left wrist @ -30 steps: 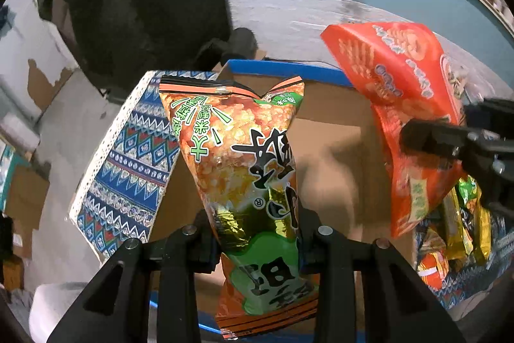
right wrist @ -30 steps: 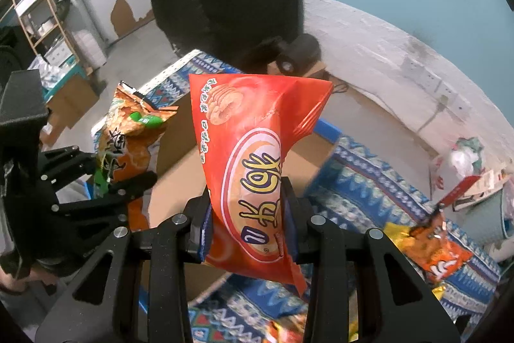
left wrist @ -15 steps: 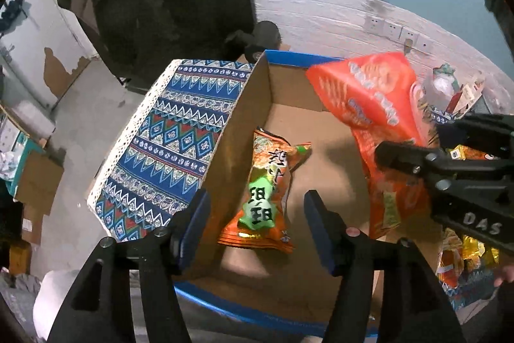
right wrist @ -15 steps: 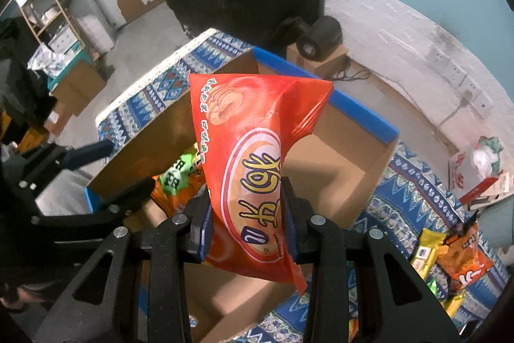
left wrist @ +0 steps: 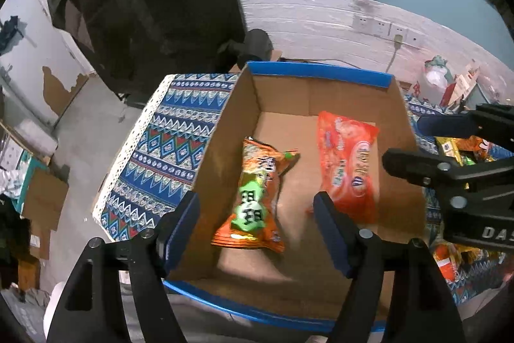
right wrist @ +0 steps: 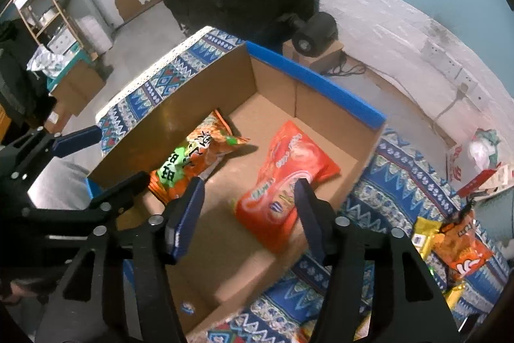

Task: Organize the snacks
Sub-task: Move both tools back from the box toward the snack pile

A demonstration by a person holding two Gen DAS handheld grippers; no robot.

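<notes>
A cardboard box (left wrist: 337,79) (right wrist: 340,108) with blue-taped rims stands on a patterned blue cloth. On its floor lie an orange-and-green snack bag (left wrist: 253,198) (right wrist: 192,159) at the left and a red snack bag (left wrist: 348,169) (right wrist: 286,179) at the right. My left gripper (left wrist: 257,211) hovers above the orange-and-green bag, jaws opening, pads clear of it. My right gripper (right wrist: 247,208) hangs over the red bag, jaws opening too, nothing pressed between them. Each gripper shows at the edge of the other's view.
Several loose snack packets (right wrist: 449,240) (left wrist: 456,150) lie on the cloth (right wrist: 401,176) right of the box. A black round device (right wrist: 314,34) sits on a small carton behind it. Dark fabric hangs at the back; shelves (right wrist: 38,2) stand far left.
Both grippers let go. The orange-and-green bag dropped from the left gripper into the box first, then the red bag fell from the right gripper beside it. Both sets of jaws spread apart.
</notes>
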